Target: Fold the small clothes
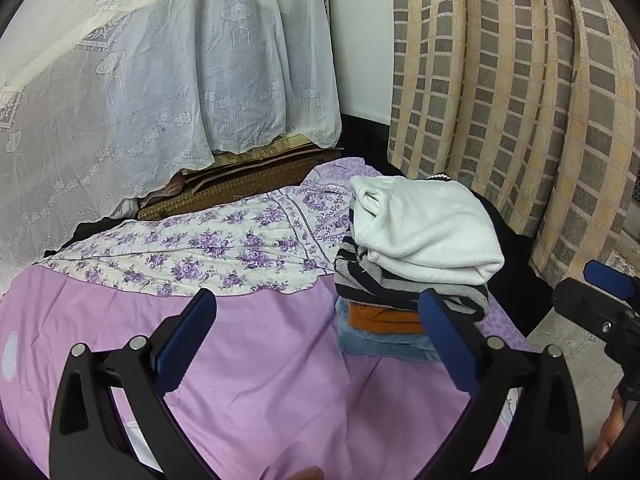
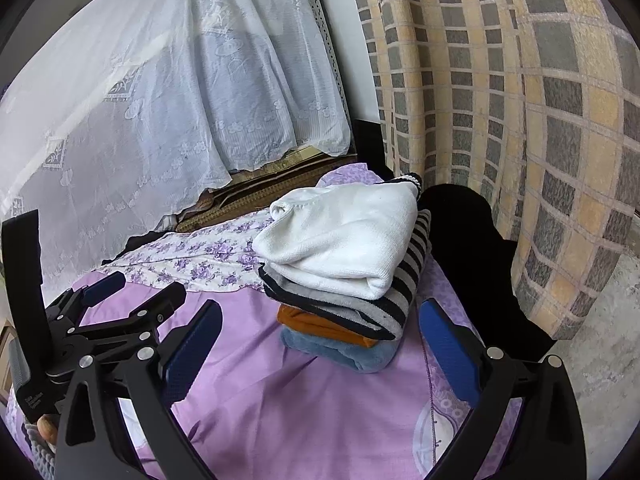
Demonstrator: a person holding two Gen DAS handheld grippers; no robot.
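**Black frames, blue pads on both**

Left gripper and right gripper look identical: matte black angular arms, textured blue pads on the inner faces, round silver screws at the pivots (bit of bare skin visible at the edge).

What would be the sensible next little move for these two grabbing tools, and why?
Probably draw both back and look for another garment. The left tool and right tool are open and hold nothing. The stack is already folded: white garment on the striped one, then orange and blue. No unfolded garment shows on the purple sheet.
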